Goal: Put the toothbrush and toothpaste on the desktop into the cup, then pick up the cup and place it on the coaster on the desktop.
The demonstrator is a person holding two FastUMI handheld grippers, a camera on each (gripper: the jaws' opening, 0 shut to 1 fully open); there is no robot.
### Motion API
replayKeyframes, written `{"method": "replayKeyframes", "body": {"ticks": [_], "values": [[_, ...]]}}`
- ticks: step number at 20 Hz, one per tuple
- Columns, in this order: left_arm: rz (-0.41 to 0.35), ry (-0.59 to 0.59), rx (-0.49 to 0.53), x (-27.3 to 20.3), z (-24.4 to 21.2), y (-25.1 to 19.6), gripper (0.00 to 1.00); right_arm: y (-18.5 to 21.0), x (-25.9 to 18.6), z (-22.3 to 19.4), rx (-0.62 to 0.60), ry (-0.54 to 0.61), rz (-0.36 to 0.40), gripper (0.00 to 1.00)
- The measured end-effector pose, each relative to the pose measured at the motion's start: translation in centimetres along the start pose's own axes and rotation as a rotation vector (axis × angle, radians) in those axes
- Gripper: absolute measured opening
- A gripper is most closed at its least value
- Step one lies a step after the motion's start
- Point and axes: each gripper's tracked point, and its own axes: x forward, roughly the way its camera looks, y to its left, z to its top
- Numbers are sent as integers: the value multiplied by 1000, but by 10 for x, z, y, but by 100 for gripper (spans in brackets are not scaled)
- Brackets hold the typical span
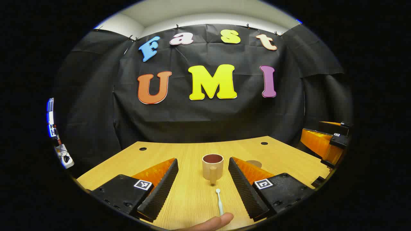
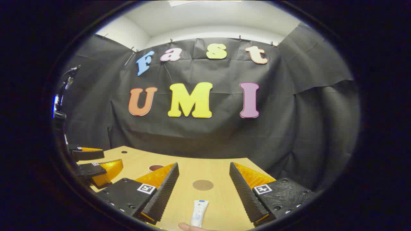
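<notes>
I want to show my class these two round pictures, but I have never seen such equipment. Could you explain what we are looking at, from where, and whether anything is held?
A person holds two hand-held grippers, each carrying a camera that looks along its own fingers. In the left gripper view, the open left gripper faces a beige ceramic cup and a white toothbrush on the light wooden desktop. In the right gripper view, the open right gripper faces a white toothpaste tube and a round brown coaster. Nothing is held.
</notes>
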Motion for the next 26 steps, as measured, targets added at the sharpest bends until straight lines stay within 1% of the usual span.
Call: {"method": "replayKeyframes", "body": {"ticks": [1, 4, 5, 6, 7, 11, 12, 15, 16, 19, 20, 22, 23, 24, 25, 26], "values": [[-1, -1, 2, 0, 0, -2, 99, 0, 0, -4, 4, 7, 3, 95], [0, -12, 7, -1, 1, -4, 99, -5, 2, -8, 9, 18, -4, 95], [-4, -13, 5, -1, 0, -6, 99, -5, 2, -9, 15, 21, 0, 97], [-6, -12, 3, -1, 0, -6, 99, -6, 3, -10, 18, 25, -1, 95], [-5, -5, -4, 1, -2, -6, 99, -8, 3, -10, 21, 26, -2, 97], [-3, 35, -19, 6, -14, -5, 99, -12, 5, -18, 28, 38, -8, 97], [-8, 51, -22, 7, -19, -6, 99, -12, 5, -20, 31, 43, -6, 95], [-11, 129, -38, 16, -43, -5, 99, -11, 6, -27, 34, 52, 10, 95], [-7, 163, -49, 19, -54, -3, 99, -12, 7, -30, 33, 56, 10, 97], [10, 287, -61, 25, -96, -1, 100, -17, 8, -44, 30, 85, 0, 97], [16, 328, -65, 27, -110, 0, 100, -19, 9, -50, 33, 99, -4, 95], [0, 396, -80, 29, -134, -8, 100, -20, 11, -64, 48, 134, 0, 95], [-18, 442, -84, 30, -149, -15, 100, -19, 13, -73, 61, 157, 9, 97], [-37, 470, -80, 29, -159, -22, 100, -18, 15, -80, 70, 174, 18, 95], [-49, 493, -68, 27, -168, -27, 100, -18, 16, -86, 75, 191, 25, 95], [-57, 512, -53, 26, -175, -31, 100, -19, 18, -92, 76, 209, 25, 98]]}}
